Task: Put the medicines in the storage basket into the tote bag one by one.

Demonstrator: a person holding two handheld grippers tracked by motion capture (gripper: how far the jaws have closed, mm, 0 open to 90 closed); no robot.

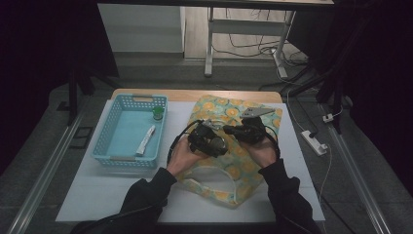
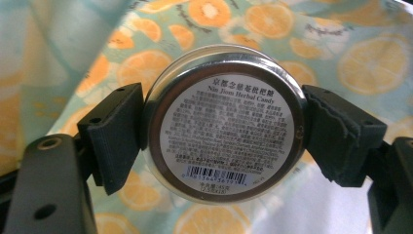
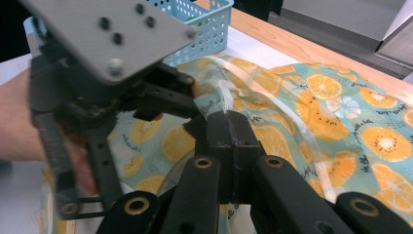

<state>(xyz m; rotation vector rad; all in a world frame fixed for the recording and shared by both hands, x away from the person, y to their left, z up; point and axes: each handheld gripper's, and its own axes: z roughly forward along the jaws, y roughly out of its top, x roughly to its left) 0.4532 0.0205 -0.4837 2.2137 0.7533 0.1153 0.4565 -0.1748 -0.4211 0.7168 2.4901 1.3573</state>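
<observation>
One round silver tin with a white label [image 2: 225, 124] is being pinched by the left gripper [image 2: 225, 131] just above one orange-print cloth bag [image 1: 243, 161]. The bag's clear plastic strap [image 3: 229, 100] is being squeezed by the right gripper [image 3: 229, 134], its jaws pressed together. One blue plastic basket [image 1: 113, 141] is sitting farther left on the white table [image 1: 92, 195]. A grey floor with cables is seen beyond.

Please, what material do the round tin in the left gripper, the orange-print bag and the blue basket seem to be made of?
Round tin: probably metal, with a shiny silver rim and a matte paper label carrying print and a barcode.
Orange-print bag: seemingly soft fabric or coated cloth, since it wrinkles; its clear handle looks like glossy plastic.
Blue basket: likely moulded plastic, with perforated walls.
</observation>
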